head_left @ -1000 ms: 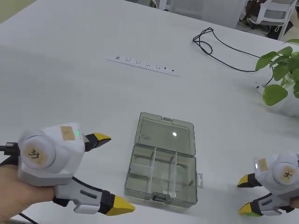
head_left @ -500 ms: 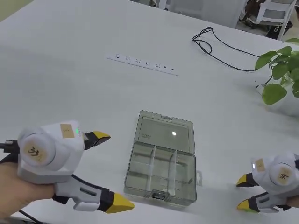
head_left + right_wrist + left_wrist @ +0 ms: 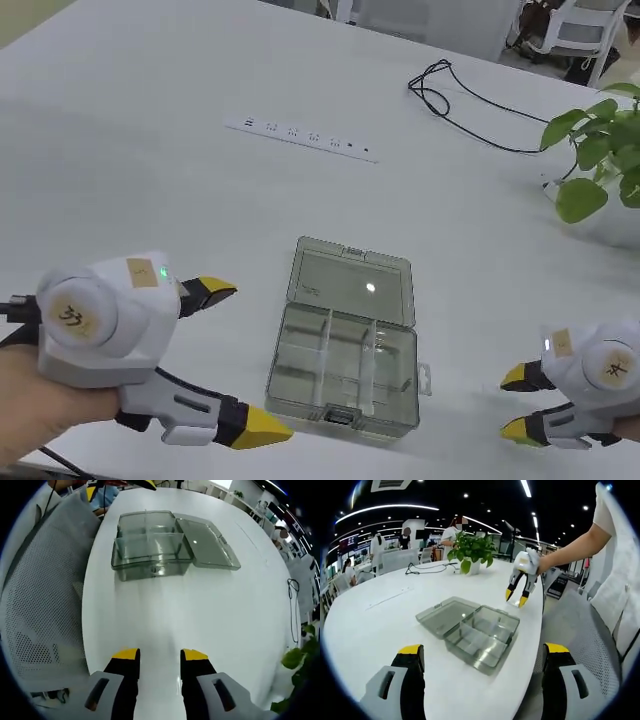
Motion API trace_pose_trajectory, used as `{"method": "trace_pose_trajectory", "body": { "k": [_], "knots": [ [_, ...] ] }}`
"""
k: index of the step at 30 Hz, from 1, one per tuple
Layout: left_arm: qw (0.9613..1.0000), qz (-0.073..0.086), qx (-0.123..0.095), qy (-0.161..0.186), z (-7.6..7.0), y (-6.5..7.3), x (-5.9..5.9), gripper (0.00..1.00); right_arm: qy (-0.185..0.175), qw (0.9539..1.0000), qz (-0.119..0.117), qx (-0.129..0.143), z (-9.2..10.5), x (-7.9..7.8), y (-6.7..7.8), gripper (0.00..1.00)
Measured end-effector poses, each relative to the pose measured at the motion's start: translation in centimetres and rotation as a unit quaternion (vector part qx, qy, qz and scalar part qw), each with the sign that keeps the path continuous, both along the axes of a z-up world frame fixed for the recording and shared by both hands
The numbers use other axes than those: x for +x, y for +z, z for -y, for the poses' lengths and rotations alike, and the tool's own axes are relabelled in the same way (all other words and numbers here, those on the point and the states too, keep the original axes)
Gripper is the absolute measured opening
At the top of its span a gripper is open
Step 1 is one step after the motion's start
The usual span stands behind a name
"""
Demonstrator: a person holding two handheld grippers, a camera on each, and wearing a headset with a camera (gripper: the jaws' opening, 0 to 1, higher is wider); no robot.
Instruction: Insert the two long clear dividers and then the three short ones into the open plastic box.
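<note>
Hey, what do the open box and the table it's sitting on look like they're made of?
Open box: seems to be smoke-tinted clear plastic, glossy. The table shows through its walls, and its lid catches a bright spot of light. Table: smooth white top with a slight sheen, perhaps laminate or painted board; the surface alone does not settle which.

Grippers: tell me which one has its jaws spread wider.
The left gripper, left of the plastic box: its yellow tips stand far apart, the right gripper's close together.
</note>
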State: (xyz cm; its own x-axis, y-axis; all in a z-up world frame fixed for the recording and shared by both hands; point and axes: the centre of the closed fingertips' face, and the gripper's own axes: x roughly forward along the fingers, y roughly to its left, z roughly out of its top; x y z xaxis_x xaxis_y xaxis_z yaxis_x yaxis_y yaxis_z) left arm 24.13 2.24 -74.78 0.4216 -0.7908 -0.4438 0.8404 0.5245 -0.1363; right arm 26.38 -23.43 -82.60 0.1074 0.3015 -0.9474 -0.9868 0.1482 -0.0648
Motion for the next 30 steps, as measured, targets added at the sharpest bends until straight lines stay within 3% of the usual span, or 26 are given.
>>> {"method": "trace_pose_trajectory", "body": {
  "k": [8, 13, 15, 17, 19, 20, 23, 24, 27, 29, 30],
  "knots": [
    [0.9997, -0.006, -0.021, 0.013, 1.2, 1.1, 0.3, 1.00, -0.001, 0.9993, 0.022, 0.031, -2.6, -0.4, 2.7, 0.33],
    [0.9987, -0.021, -0.042, 0.019, 2.5, 2.0, 0.2, 0.96, 0.007, 0.9982, 0.038, 0.046, -4.5, -0.8, 4.3, 0.33],
    [0.9970, -0.049, -0.052, 0.028, 3.0, 2.1, 0.1, 0.93, 0.012, 0.9976, 0.044, 0.051, -5.4, -1.1, 4.9, 0.33],
    [0.9967, -0.046, -0.061, 0.027, 3.4, 2.5, 0.2, 0.90, 0.015, 0.9969, 0.048, 0.060, -6.3, -1.2, 5.6, 0.33],
    [0.9961, -0.054, -0.064, 0.029, 3.8, 2.6, 0.1, 0.89, 0.017, 0.9961, 0.052, 0.069, -7.2, -1.4, 6.1, 0.33],
    [0.9949, -0.070, -0.067, 0.030, 4.1, 2.6, -0.1, 0.88, 0.018, 0.9958, 0.053, 0.072, -7.5, -1.5, 6.4, 0.33],
    [0.9930, -0.080, -0.080, 0.031, 4.8, 2.9, -0.2, 0.84, 0.023, 0.9948, 0.058, 0.081, -8.7, -1.7, 7.1, 0.33],
    [0.9904, -0.102, -0.085, 0.037, 5.0, 2.9, -0.4, 0.82, 0.023, 0.9945, 0.059, 0.083, -8.9, -1.8, 7.2, 0.33],
    [0.9876, -0.110, -0.105, 0.040, 5.6, 3.4, -0.3, 0.74, 0.025, 0.9936, 0.062, 0.092, -9.9, -2.0, 7.7, 0.33],
    [0.9813, -0.146, -0.118, 0.043, 6.0, 3.6, -0.7, 0.66, 0.029, 0.9929, 0.065, 0.096, -10.6, -2.2, 8.1, 0.33],
    [0.9789, -0.154, -0.126, 0.047, 6.2, 3.7, -0.7, 0.62, 0.030, 0.9927, 0.066, 0.097, -10.9, -2.3, 8.2, 0.33]
  ]
}}
